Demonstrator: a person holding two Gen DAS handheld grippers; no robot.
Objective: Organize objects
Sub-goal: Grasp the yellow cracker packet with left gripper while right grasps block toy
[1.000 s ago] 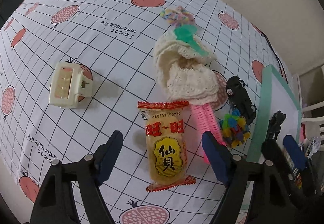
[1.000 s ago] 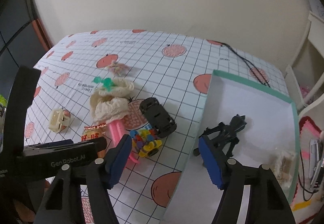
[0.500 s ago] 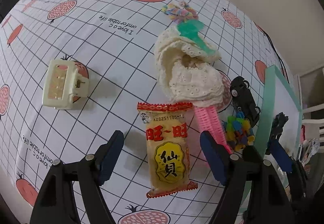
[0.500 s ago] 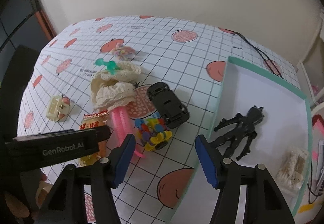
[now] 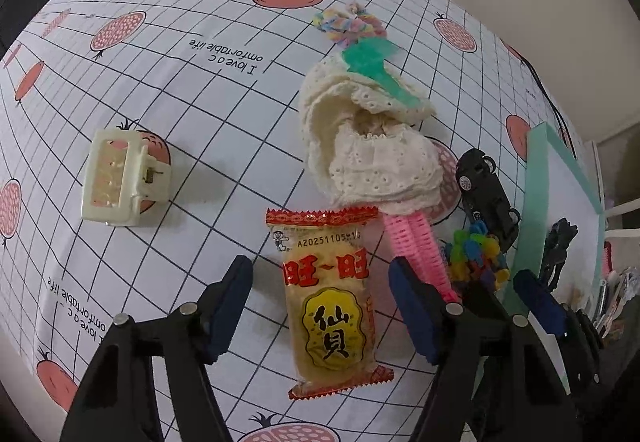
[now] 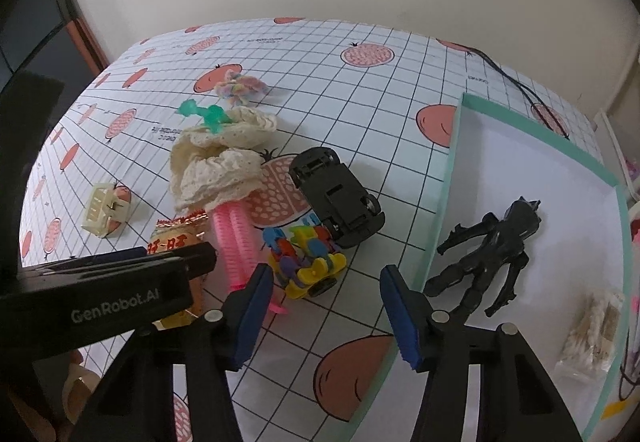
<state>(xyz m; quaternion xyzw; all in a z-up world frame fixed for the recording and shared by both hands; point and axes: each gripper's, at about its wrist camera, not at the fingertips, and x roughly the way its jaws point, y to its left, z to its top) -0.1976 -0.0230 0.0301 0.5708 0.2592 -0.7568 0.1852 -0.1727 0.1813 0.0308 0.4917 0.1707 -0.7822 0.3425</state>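
Note:
A yellow and red snack packet [image 5: 330,302] lies flat on the tablecloth, between the fingers of my open left gripper [image 5: 320,282], untouched by either pad. My right gripper [image 6: 325,282] is open too, and a colourful block toy car [image 6: 306,262] sits just beyond its fingertips. A black toy car [image 6: 336,194] lies upside down behind that toy. A cream lace cloth [image 5: 368,150] covers the top of a pink comb-like piece [image 5: 420,250]. A cream hair claw [image 5: 120,178] lies alone at the left.
A white tray with a teal rim [image 6: 452,182] at the right holds a black figure [image 6: 492,246] and a clear packet [image 6: 592,326]. A green plastic piece [image 5: 372,62] and a pastel scrunchie [image 5: 348,24] lie beyond the cloth. A black cable [image 6: 508,78] crosses the far corner.
The right gripper has swung left from over the tray to face the colourful toy car. The left gripper has edged forward around the snack packet. No object has moved.

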